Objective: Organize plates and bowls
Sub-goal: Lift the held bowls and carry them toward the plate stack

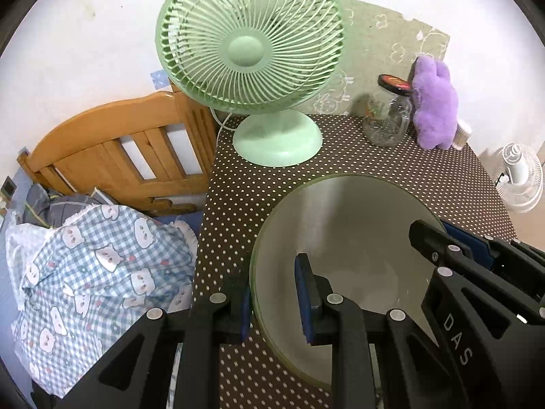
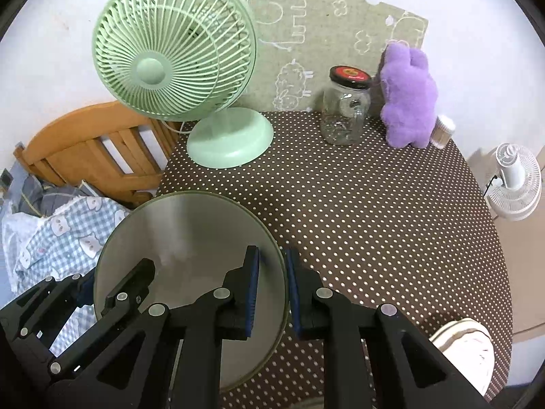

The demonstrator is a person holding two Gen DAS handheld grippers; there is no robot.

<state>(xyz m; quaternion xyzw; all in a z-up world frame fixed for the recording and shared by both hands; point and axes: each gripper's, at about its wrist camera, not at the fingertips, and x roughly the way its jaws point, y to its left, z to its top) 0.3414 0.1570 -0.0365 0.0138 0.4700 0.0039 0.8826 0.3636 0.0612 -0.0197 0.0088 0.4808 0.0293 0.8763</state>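
A pale green bowl [image 1: 344, 238] with a grey inside is held over the brown polka-dot table [image 1: 272, 191]. My left gripper [image 1: 272, 301] straddles its left rim, one finger inside and one outside, shut on it. My right gripper [image 2: 272, 293] straddles the bowl's [image 2: 190, 235] right rim the same way, shut on it. The right gripper also shows at the right of the left wrist view [image 1: 453, 248], and the left gripper at the lower left of the right wrist view [image 2: 102, 293]. A white dish [image 2: 466, 351] lies at the table's near right edge.
A green desk fan [image 1: 252, 54] stands at the back left of the table. A glass jar [image 2: 345, 112] with a black lid and a purple plush toy [image 2: 407, 99] stand at the back right. A wooden bed frame [image 1: 119, 150] and checked bedding [image 1: 95, 279] lie left.
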